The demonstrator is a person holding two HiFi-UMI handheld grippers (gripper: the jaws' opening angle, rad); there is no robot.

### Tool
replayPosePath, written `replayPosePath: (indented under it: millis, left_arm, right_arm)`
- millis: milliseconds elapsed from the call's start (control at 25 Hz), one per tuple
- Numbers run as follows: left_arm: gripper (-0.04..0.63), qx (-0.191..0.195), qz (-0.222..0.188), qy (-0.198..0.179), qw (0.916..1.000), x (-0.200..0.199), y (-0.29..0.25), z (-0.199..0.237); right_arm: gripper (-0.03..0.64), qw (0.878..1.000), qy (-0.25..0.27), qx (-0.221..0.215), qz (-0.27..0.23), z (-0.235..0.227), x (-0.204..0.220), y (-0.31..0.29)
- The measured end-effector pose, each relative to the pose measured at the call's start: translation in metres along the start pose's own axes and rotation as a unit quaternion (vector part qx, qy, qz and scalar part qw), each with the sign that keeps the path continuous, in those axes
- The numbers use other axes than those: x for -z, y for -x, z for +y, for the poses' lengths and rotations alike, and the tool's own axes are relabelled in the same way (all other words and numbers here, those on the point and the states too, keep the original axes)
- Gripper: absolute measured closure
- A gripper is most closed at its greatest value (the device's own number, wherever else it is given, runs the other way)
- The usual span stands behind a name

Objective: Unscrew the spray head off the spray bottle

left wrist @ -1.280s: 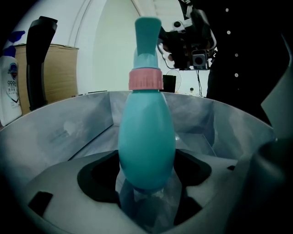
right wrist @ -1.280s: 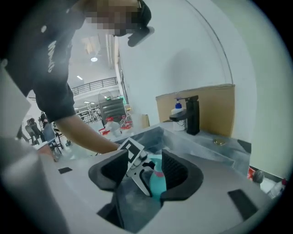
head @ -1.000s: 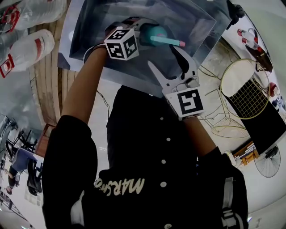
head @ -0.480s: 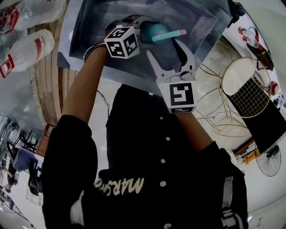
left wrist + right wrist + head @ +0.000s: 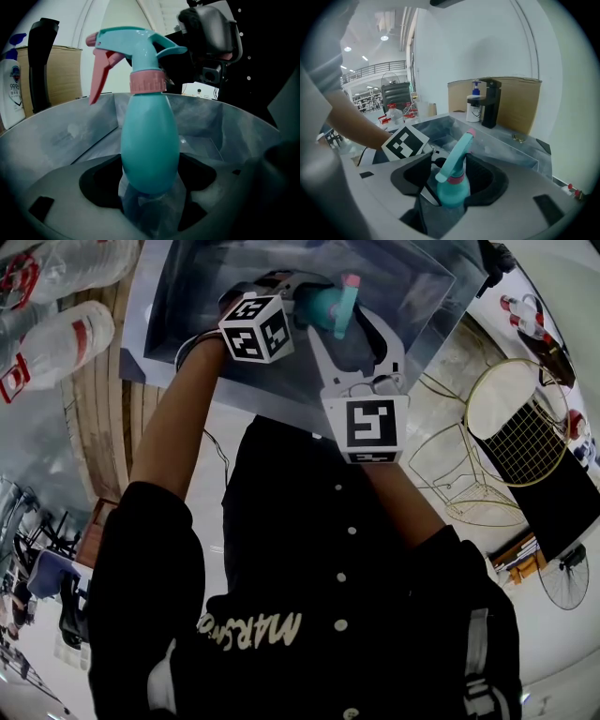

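Teal egg-shaped plastic spray bottle, ribbed pink collar, stands over the steel sink, clamped low in the left gripper; the right gripper, tilted downward, has just been closing loosely around its spray head.

Pale lettering on the person's black shirt begins "MARS"; the rest is unclear. A white bottle shows "999".

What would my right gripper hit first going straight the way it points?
Likely the spray bottle, near its pink collar; it stands between the right gripper's fingers, which have just been closing.
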State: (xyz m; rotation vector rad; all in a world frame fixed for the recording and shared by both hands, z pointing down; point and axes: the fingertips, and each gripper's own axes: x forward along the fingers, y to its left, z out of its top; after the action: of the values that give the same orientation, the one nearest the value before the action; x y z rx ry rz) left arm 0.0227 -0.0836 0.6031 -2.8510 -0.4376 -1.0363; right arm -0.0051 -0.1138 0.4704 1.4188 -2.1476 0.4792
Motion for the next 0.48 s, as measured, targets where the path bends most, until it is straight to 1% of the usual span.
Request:
replayPosePath:
  millis: [80,200,240,320,360,440,480]
  left_arm:
    - [0.218,0.000,0.001,-0.003,1.0000,0.000,0.000,-0.001]
    - [0.218,0.001,0.002,-0.004,1.0000,0.000,-0.001,-0.002]
    - [0.218,0.001,0.001,-0.003,1.0000,0.000,-0.001,-0.002]
    - [0.216,0.001,0.000,-0.003,1.0000,0.000,-0.001,-0.002]
    - [0.218,0.001,0.000,-0.003,1.0000,0.000,-0.001,-0.002]
    - [0.218,0.001,0.000,-0.007,1.0000,0.000,0.000,-0.002]
    - [0.218,0.002,0.000,-0.009,1.0000,0.000,-0.001,-0.002]
  right_arm:
    - [0.403,1.000,0.020,0.004,0.000,-0.002,0.000,-0.005]
    - [0.482,0.999,0.052,0.001,0.001,-0.006,0.000,-0.010]
    - [0.486,0.998,0.062,-0.006,-0.002,-0.006,0.000,-0.011]
    - [0.486,0.996,0.078,-0.033,-0.007,-0.003,0.000,-0.012]
    - [0.490,0.995,0.080,-0.053,-0.011,-0.001,0.001,-0.012]
    - [0.497,0.991,0.079,-0.104,-0.019,0.004,-0.001,-0.011]
    - [0.499,0.987,0.089,-0.132,-0.025,0.005,-0.001,-0.010]
